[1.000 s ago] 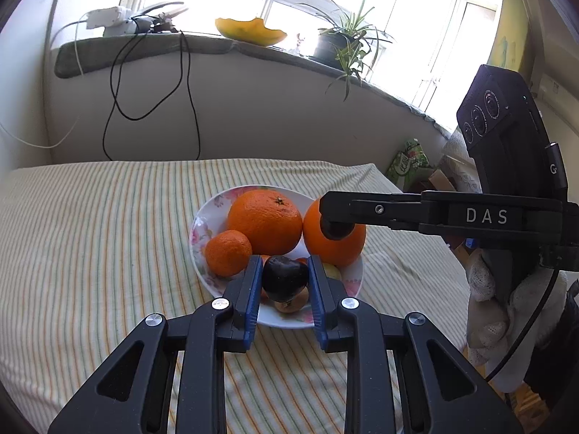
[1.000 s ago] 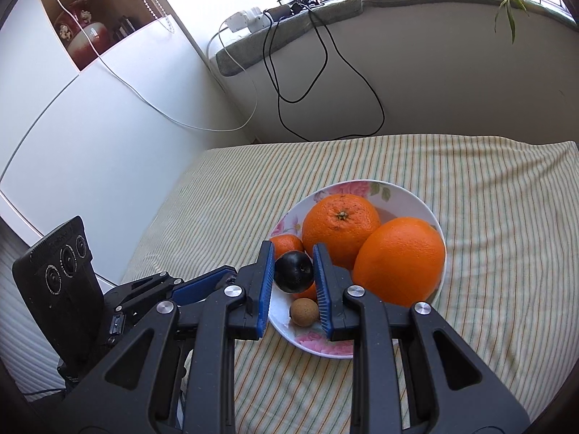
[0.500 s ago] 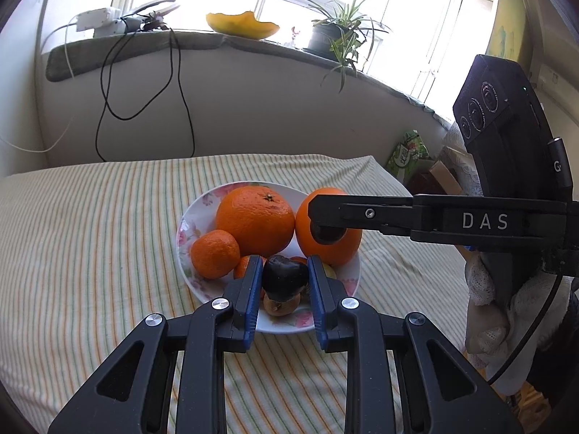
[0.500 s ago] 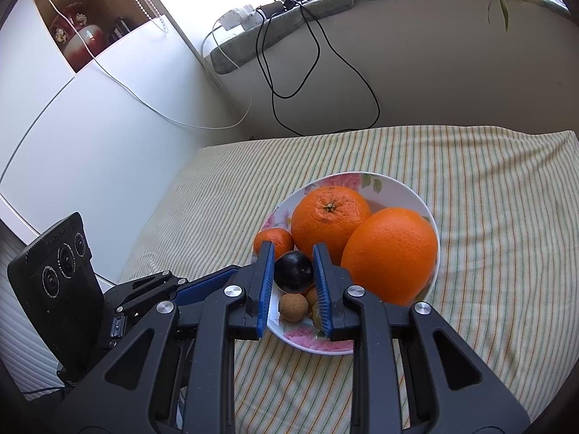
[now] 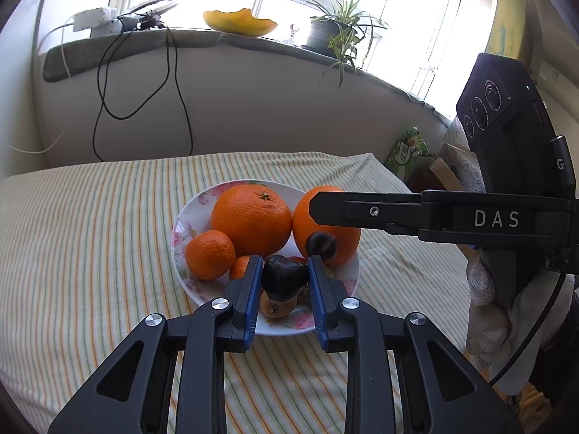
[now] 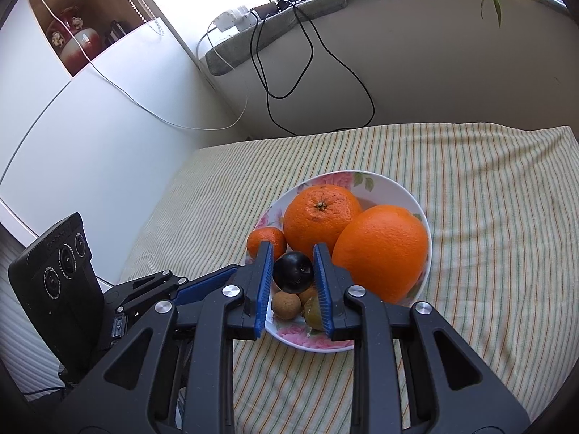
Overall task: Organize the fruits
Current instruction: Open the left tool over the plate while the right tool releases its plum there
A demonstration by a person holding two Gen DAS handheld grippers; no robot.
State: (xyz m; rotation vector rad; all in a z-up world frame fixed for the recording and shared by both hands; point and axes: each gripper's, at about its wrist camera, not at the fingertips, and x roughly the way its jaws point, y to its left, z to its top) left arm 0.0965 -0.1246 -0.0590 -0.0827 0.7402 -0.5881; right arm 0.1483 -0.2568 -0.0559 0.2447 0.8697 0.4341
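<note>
A floral plate [image 5: 182, 224] [image 6: 365, 181] on the striped cloth holds two big oranges [image 5: 251, 220] [image 6: 380, 251], a small mandarin [image 5: 210, 259] [image 6: 267, 239] and small brown fruits [image 5: 277, 305] [image 6: 286, 305]. My left gripper [image 5: 284, 277] is shut on a dark chestnut-shaped fruit [image 5: 284, 277] above the plate's near edge. My right gripper [image 6: 293, 271] is shut on a dark round plum [image 6: 293, 271] over the plate; it also shows in the left wrist view [image 5: 322, 246], reaching in from the right.
A striped cloth [image 5: 90, 238] covers the table. Behind it a low wall carries a sill with a yellow dish [image 5: 239, 21], a potted plant [image 5: 327, 34] and hanging black cables [image 5: 177, 83]. A white cabinet [image 6: 90, 126] stands at the left.
Both grippers, each still holding its dark fruit, have drawn nearer over the plate's near edge; the plate sits a little more to the left in the left wrist view.
</note>
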